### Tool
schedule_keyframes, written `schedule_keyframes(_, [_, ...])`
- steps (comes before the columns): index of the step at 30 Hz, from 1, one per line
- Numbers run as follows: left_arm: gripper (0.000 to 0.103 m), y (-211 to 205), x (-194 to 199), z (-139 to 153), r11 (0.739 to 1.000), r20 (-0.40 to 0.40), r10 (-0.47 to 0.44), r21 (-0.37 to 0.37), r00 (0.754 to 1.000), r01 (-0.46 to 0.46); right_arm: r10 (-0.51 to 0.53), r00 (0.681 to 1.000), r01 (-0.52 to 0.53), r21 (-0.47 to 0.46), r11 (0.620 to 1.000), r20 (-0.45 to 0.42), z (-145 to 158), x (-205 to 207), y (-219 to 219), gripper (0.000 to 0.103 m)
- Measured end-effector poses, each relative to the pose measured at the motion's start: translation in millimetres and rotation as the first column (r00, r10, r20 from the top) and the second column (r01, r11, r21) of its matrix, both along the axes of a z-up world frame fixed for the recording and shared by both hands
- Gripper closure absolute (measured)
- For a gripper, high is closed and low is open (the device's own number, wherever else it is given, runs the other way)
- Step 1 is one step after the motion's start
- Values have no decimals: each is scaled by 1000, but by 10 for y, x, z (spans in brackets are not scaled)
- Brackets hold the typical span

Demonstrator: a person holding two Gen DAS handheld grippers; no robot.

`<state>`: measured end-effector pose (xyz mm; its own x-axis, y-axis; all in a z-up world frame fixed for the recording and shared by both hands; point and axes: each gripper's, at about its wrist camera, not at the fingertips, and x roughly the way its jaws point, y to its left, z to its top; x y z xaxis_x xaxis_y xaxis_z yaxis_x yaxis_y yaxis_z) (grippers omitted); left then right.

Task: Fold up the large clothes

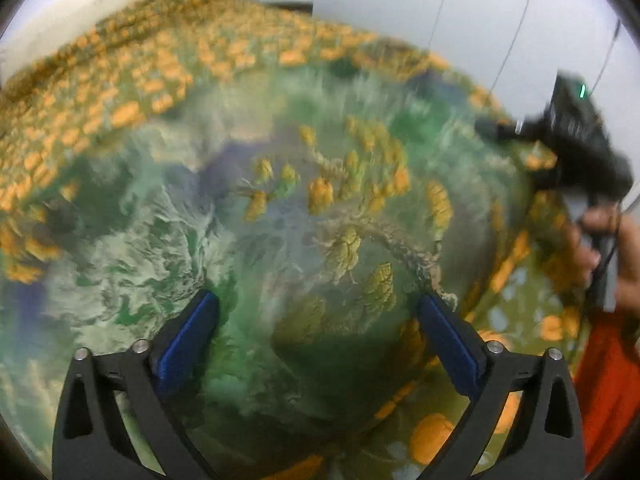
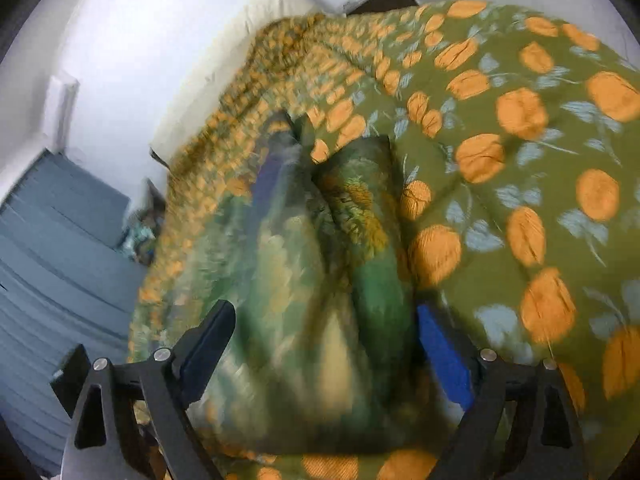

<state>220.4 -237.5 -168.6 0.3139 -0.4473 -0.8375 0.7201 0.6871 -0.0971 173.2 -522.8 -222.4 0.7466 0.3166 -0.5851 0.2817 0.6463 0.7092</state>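
Observation:
A large green garment with white, blue and yellow patterning (image 1: 256, 232) lies spread on a bed. In the right wrist view it shows as a bunched, folded mass (image 2: 320, 272). My left gripper (image 1: 318, 320) is open just above the cloth, holding nothing. My right gripper (image 2: 324, 328) is open with the bunched garment lying between its fingers; it also appears in the left wrist view as a black body (image 1: 576, 140) at the right, over the garment's far edge. Both views are motion-blurred.
The bedspread (image 2: 520, 140) is olive green with orange fruit and pale leaves. White walls stand behind the bed (image 1: 460, 12). A grey-blue floor (image 2: 52, 240) lies to the left of the bed. The person's hand and orange sleeve (image 1: 612, 352) are at the right.

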Motion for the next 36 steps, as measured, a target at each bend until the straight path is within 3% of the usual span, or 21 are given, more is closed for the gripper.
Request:
schedule_keyframes(5, [2, -44, 27, 52, 1000, -6, -15, 10, 1000, 15, 86, 996, -84, 71, 994, -15, -165, 345, -88, 12])
schedule_keyframes(6, [2, -8, 54, 129, 1000, -27, -4, -7, 1000, 3, 97, 995, -93, 87, 992, -37, -214, 372, -100, 30])
schedule_keyframes(7, [2, 61, 105, 248, 998, -61, 17, -55, 998, -20, 106, 994, -102, 89, 991, -39, -222, 381, -96, 39])
schedule_keyframes(8, [2, 119, 171, 394, 991, -105, 33, -124, 994, -46, 114, 993, -113, 52, 992, -24, -149, 352, -64, 53])
schedule_keyframes(9, [2, 145, 232, 511, 983, -137, 42, -173, 990, -66, 116, 993, -116, 6, 993, -9, -62, 316, -26, 59])
schedule_keyframes(11, [2, 118, 391, 796, 965, -173, 54, -244, 983, -96, 124, 992, -120, -106, 987, 25, 173, 240, 109, 62])
schedule_keyframes(14, [1, -264, 611, 1180, 960, -195, -6, -275, 981, -49, 151, 985, -121, -305, 945, 78, 546, 150, 429, 64])
schedule_keyframes(18, [1, -966, 814, 1341, 967, -295, -113, -250, 949, 38, 195, 975, -113, -515, 849, 109, 866, 91, 873, 65])
schedule_keyframes(21, [1, -1310, 864, 1287, 984, -300, -103, -168, 948, 54, 222, 970, -110, -627, 772, 102, 985, 81, 1142, 65])
schedule_keyframes(23, [2, -1471, 884, 1246, 992, -311, -83, -116, 947, 49, 247, 964, -108, -710, 696, 95, 1044, 71, 1342, 65])
schedule_keyframes(27, [1, -1563, 839, 1169, 999, -318, -37, -3, 947, 38, 318, 947, -105, -890, 443, 46, 1051, 14, 1910, 65])
schedule_keyframes(28, [2, -1555, 802, 1144, 998, -301, -31, 39, 953, 44, 327, 944, -102, -905, 412, 42, 1044, 14, 1995, 65])
schedule_keyframes(30, [12, -1528, 768, 1102, 994, -277, -21, 95, 961, 49, 345, 938, -95, -935, 342, 31, 1001, 2, 2144, 65])
schedule_keyframes(31, [38, -1497, 780, 1065, 991, -271, -5, 126, 963, 41, 355, 934, -91, -943, 320, 30, 983, -6, 2191, 65])
schedule_keyframes(32, [56, -1447, 823, 1034, 990, -280, 15, 139, 960, 25, 363, 931, -90, -951, 297, 25, 965, -10, 2231, 65])
schedule_keyframes(33, [62, -1389, 864, 1033, 993, -311, 24, 118, 950, 14, 369, 929, -95, -956, 277, 15, 940, -9, 2259, 65])
schedule_keyframes(35, [74, -1250, 966, 1056, 997, -360, 39, 69, 932, -15, 377, 926, -111, -944, 311, 15, 918, -1, 2225, 65])
schedule_keyframes(36, [76, -1163, 990, 1100, 999, -361, 33, 48, 932, -16, 378, 925, -110, -932, 346, 31, 941, -7, 2174, 57])
